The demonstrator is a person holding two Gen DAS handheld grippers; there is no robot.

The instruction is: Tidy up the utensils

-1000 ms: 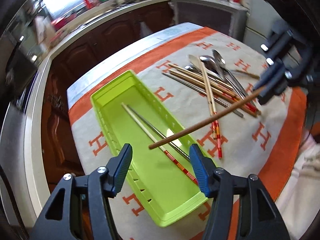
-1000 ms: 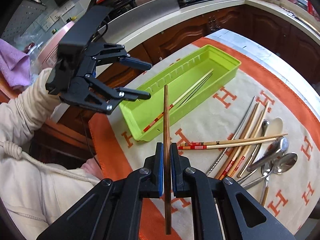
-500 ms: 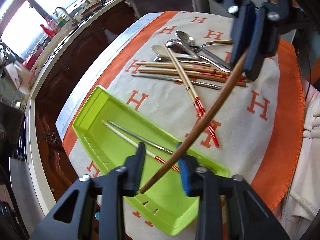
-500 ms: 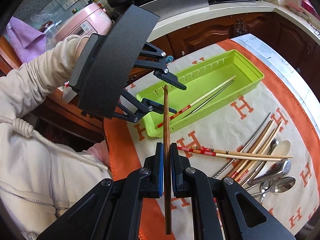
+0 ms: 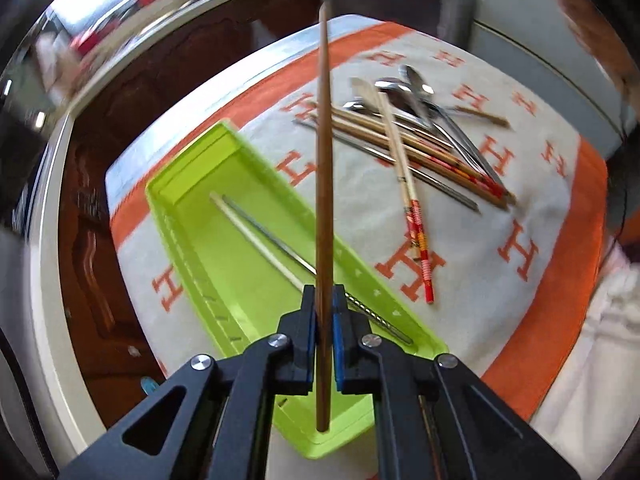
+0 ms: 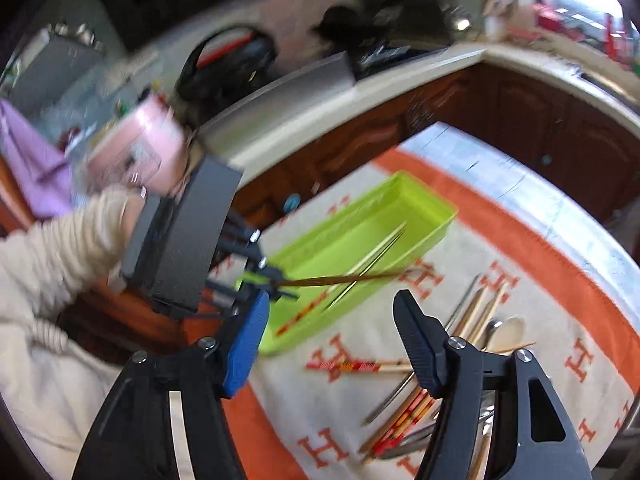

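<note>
Left gripper (image 5: 320, 322) clenched on brown chopstick (image 5: 323, 168), above the green tray's (image 5: 192, 220) near end. Right gripper (image 6: 328, 336) jaws opening, nothing between them. Two chopsticks (image 5: 256, 232) lay in the tray; bare cloth (image 5: 480, 280) beside it, loose utensils (image 5: 420, 128) beyond. Orange "H" letters repeated across the cloth.

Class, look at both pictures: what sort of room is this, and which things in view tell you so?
Most likely a home kitchen: a pale worktop over dark wooden cabinet doors, a pink rice cooker, and metal spoons on the table.
</note>
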